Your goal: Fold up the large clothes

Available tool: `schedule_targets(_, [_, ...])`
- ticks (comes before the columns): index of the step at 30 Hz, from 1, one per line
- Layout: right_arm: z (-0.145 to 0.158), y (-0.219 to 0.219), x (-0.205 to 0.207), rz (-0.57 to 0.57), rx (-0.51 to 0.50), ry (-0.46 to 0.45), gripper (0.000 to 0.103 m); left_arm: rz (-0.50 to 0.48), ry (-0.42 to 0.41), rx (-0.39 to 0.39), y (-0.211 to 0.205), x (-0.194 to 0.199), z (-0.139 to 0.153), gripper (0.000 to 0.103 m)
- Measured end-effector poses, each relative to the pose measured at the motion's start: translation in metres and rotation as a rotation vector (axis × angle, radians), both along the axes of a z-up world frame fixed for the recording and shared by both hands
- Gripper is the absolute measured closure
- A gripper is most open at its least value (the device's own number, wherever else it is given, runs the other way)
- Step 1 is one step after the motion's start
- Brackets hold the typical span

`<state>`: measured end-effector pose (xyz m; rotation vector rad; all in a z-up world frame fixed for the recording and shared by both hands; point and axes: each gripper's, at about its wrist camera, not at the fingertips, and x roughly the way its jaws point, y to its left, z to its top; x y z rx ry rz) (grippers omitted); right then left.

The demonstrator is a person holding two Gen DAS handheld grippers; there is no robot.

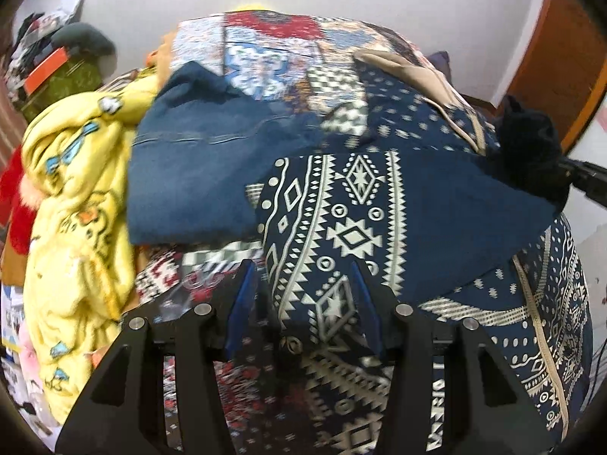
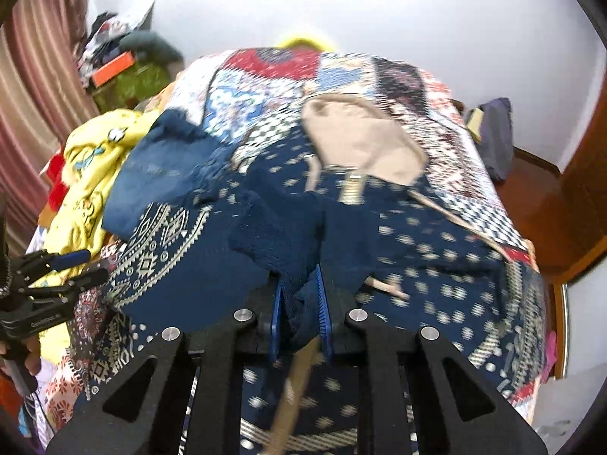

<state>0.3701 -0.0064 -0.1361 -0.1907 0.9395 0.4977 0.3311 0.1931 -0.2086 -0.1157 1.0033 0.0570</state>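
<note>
Nearest, the left hand-held gripper (image 1: 303, 303) is standing about half open, with a fold of the navy patterned garment (image 1: 379, 204) bunching between its blue pads; whether the pads are pressing the cloth cannot be told. The right hand-held gripper (image 2: 299, 303) is clamping nearly closed on a bunched edge of the same garment, a tan trim strip hanging below its fingers. The garment is lying spread over the near and right part of the bed, on a patchwork bedspread (image 2: 265, 76). Its beige lining (image 2: 360, 140) is showing farther back. To the left, a blue denim piece (image 1: 189, 159) is touching the garment, and a yellow printed cloth (image 1: 76, 227) is lying beside it. Far left, a clutter pile (image 2: 125, 57) is sitting against the white wall (image 2: 417, 11).
</note>
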Motion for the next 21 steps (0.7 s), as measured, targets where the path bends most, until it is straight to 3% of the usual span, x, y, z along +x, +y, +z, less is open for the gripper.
schedule_targets(8, [-0.017, -0.041, 0.0, -0.069, -0.021, 0.034, 0.088, -0.019, 0.128, 0.051, -0.02, 0.022, -0.046, 0.052])
schedule_targets(14, [-0.032, -0.071, 0.007, -0.132, -0.046, 0.063, 0.088, -0.005, 0.109, 0.05, -0.015, 0.019, -0.052, 0.043])
schedule_targets(21, [-0.05, -0.114, 0.023, -0.248, -0.072, 0.121, 0.088, 0.003, 0.102, 0.075, -0.017, 0.02, -0.054, 0.039])
